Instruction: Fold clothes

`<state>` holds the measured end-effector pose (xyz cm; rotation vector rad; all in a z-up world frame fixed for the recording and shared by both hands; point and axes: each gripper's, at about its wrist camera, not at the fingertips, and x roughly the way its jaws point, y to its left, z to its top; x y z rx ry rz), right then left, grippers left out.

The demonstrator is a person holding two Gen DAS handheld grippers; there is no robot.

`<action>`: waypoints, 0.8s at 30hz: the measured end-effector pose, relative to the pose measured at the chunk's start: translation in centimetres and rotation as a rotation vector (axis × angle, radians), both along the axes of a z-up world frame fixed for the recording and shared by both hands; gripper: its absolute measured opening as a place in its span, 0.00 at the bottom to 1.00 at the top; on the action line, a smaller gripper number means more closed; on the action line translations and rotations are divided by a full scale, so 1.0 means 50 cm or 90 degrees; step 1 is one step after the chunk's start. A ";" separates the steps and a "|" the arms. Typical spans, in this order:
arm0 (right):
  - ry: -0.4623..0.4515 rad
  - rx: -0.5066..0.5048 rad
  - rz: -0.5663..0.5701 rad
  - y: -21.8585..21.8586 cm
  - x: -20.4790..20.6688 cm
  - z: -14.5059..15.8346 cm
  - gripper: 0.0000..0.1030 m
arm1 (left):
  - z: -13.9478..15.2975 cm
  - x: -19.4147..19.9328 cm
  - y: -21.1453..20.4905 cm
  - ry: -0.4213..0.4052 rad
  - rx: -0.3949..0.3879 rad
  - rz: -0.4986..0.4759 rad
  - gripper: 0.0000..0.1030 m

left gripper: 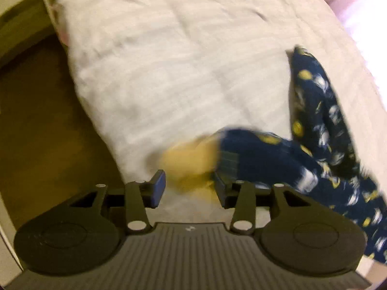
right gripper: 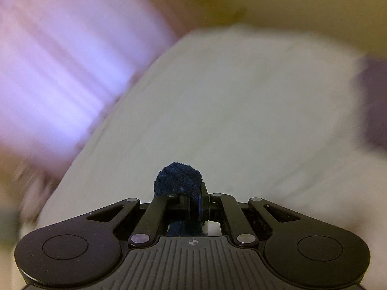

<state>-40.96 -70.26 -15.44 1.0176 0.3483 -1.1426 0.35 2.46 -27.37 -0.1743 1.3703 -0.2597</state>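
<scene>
A navy garment printed with yellow and white shapes lies on the white bed sheet at the right of the left wrist view. Its yellow cuff, blurred, lies just ahead of my left gripper. That gripper points steeply down with its jaws apart, and the cuff reaches into the gap without the pads pressing on it. In the right wrist view my right gripper is shut on a bunched fold of navy cloth, held over the pale sheet.
The bed's edge runs down the left of the left wrist view, with brown floor beside it. The right wrist view is heavily blurred: a pink-violet lit surface at the left, a dark patch at the right edge.
</scene>
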 end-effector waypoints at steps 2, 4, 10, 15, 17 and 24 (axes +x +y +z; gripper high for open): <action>0.052 -0.009 -0.081 -0.012 -0.114 0.032 0.05 | -0.012 -0.032 -0.020 0.014 -0.014 -0.018 0.41; 0.086 0.019 -0.135 -0.010 -0.203 0.033 0.05 | -0.029 -0.063 -0.035 0.031 -0.031 -0.018 0.41; 0.113 0.124 -0.185 0.021 -0.366 -0.027 0.05 | -0.037 -0.107 -0.064 0.006 -0.107 0.031 0.45; 0.098 0.142 -0.149 0.031 -0.385 -0.052 0.05 | -0.049 -0.074 -0.080 -0.037 -0.131 0.105 0.69; 0.090 0.145 -0.141 0.036 -0.377 -0.068 0.05 | -0.071 -0.049 -0.103 -0.031 -0.095 0.107 0.61; 0.069 0.176 -0.124 0.045 -0.391 -0.086 0.05 | -0.012 0.095 -0.188 -0.086 -0.106 0.043 0.09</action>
